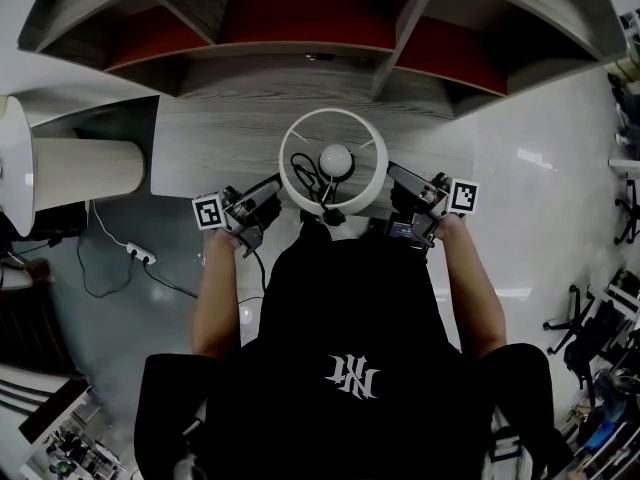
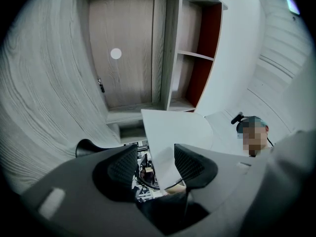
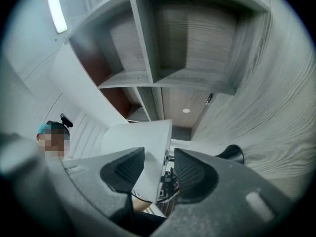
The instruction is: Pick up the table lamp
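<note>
The table lamp stands on the pale wood desk (image 1: 220,138) right in front of me. From above I see its round white shade (image 1: 296,138) with the bulb (image 1: 336,158) and a black cord inside. My left gripper (image 1: 272,190) is at the shade's left side and my right gripper (image 1: 398,180) at its right side. In the left gripper view the shade wall (image 2: 173,130) runs between the jaws of the left gripper (image 2: 155,164), against the right pad, with a gap to the left pad. In the right gripper view the shade (image 3: 143,137) lies between the jaws of the right gripper (image 3: 159,169), with a gap to the right pad.
A grey and red shelf unit (image 1: 310,38) rises behind the desk. Another cream lampshade (image 1: 85,168) lies at the left. A power strip (image 1: 140,255) with cables is on the floor below it. Office chairs (image 1: 590,328) stand at the right.
</note>
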{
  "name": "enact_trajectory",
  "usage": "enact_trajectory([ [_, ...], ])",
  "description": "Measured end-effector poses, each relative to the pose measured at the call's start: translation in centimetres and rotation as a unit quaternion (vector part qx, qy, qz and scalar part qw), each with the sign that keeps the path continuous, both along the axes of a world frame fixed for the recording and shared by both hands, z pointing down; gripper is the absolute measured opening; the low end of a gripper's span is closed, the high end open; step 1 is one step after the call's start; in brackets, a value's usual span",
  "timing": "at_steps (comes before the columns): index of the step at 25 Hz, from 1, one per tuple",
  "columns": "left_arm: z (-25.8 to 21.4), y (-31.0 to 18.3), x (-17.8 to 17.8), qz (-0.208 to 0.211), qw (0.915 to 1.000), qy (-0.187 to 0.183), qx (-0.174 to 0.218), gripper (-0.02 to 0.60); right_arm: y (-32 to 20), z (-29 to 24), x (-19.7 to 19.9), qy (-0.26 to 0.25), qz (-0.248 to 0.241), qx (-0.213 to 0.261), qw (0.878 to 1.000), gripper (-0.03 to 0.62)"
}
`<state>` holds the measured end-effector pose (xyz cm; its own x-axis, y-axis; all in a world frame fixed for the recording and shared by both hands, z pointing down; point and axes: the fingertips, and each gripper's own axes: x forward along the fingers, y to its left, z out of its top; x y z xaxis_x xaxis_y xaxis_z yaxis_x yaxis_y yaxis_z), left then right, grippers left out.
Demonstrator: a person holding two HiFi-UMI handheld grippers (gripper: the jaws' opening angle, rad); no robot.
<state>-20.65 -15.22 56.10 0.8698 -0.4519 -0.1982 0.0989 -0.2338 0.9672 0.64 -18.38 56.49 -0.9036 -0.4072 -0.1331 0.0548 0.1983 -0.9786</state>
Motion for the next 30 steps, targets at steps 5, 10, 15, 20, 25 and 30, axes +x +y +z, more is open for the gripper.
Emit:
enact_trajectory([
  [5,0.0,0.2,0.4,0.004,1.0,0.006,-0.005,0.222,0.1,-0.1,-0.1,-0.008,-0.001,-0.003,1.0,0.178],
  [10,-0.1,0.2,0.4,0.003,0.9999,0.01,-0.006,0.219,0.5,-0.4,-0.3,-0.02,-0.006,-0.006,1.0,0.175],
  [15,-0.5,0.1,0.5,0.003,0.9999,0.015,-0.003,0.206,0.4,-0.7,-0.4,-0.027,-0.005,-0.003,1.0,0.155],
  [20,-0.6,0.1,0.5,0.004,0.9998,0.019,-0.001,0.193,0.4,-0.8,-0.5,-0.027,-0.005,0.001,1.0,0.149],
  [25,-1.0,0.2,0.6,0.005,0.9994,0.033,-0.002,0.164,0.4,-0.8,-0.4,-0.027,-0.002,0.002,1.0,0.147],
  [30,-1.2,0.3,0.6,0.004,0.9994,0.033,0.001,0.15,0.5,-0.9,-0.4,-0.022,-0.002,0.004,1.0,0.146],
])
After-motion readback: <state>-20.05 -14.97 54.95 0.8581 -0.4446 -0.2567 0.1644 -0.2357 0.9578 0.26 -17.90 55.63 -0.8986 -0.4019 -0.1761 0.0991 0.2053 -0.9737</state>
